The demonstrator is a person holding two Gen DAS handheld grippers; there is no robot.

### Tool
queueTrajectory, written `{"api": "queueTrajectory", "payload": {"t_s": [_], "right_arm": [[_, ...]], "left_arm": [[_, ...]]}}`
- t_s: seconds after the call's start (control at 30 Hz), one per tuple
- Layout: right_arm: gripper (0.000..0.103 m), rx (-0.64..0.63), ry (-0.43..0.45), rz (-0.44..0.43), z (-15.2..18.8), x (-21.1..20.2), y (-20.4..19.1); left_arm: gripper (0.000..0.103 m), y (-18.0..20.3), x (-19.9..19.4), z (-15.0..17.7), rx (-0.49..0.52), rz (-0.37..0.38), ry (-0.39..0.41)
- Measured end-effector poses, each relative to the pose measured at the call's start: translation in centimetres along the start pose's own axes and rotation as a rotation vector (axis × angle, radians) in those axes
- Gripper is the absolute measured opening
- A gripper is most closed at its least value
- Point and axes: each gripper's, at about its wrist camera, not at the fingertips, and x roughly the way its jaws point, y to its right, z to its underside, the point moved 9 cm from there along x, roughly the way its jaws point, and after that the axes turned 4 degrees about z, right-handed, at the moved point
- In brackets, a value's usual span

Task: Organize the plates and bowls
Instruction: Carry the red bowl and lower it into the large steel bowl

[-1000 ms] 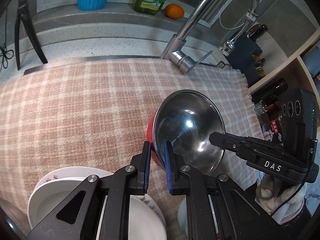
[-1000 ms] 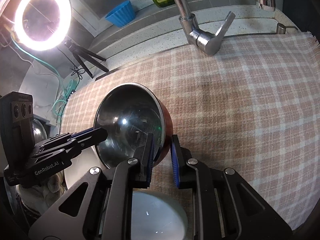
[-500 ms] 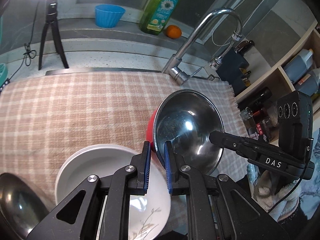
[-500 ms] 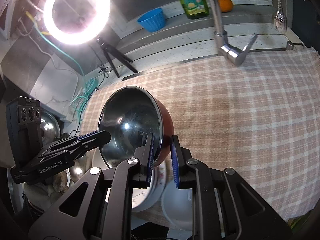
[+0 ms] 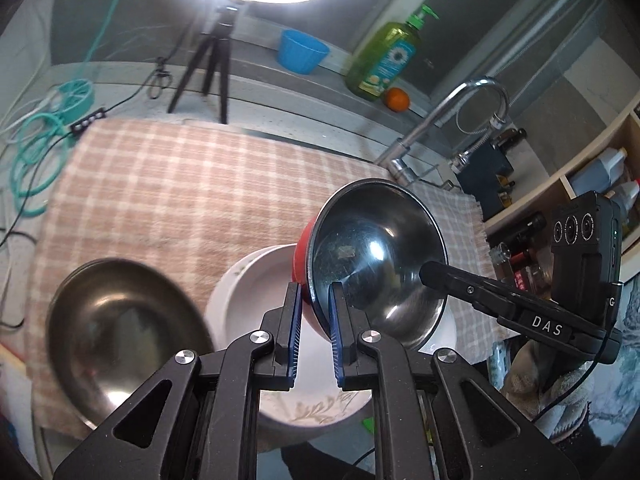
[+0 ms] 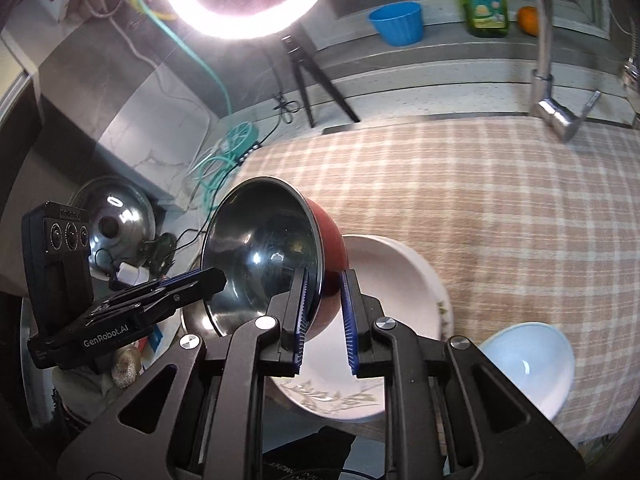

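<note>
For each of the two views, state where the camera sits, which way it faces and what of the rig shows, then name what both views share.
Left wrist: on the left gripper, facing down over the checked cloth; right gripper enters from the right.
Right wrist: on the right gripper, facing likewise; left gripper enters from the left.
Shared: red-outside steel bowl gripped by both, white plate beneath.

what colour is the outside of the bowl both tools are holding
Red outside, shiny steel inside; the bowl shows best in the right wrist view.
</note>
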Motion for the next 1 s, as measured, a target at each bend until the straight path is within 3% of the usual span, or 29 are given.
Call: {"api": "queueTrajectory", "payload": {"t_s": [0.47, 1.0], "right_arm": [[0.017, -0.146, -0.125, -0.079, 2.3, 6.8, -8.8], [0.017, -0.237, -0.229, -0.027, 4.8, 12.6, -10.9]], "left_arm": [[0.012, -8.0, -6.3, 2.1, -0.130, -0.111, 0.084], [0.011, -14.2, -5.6, 5.3, -0.239, -0.180, 0.025]]}}
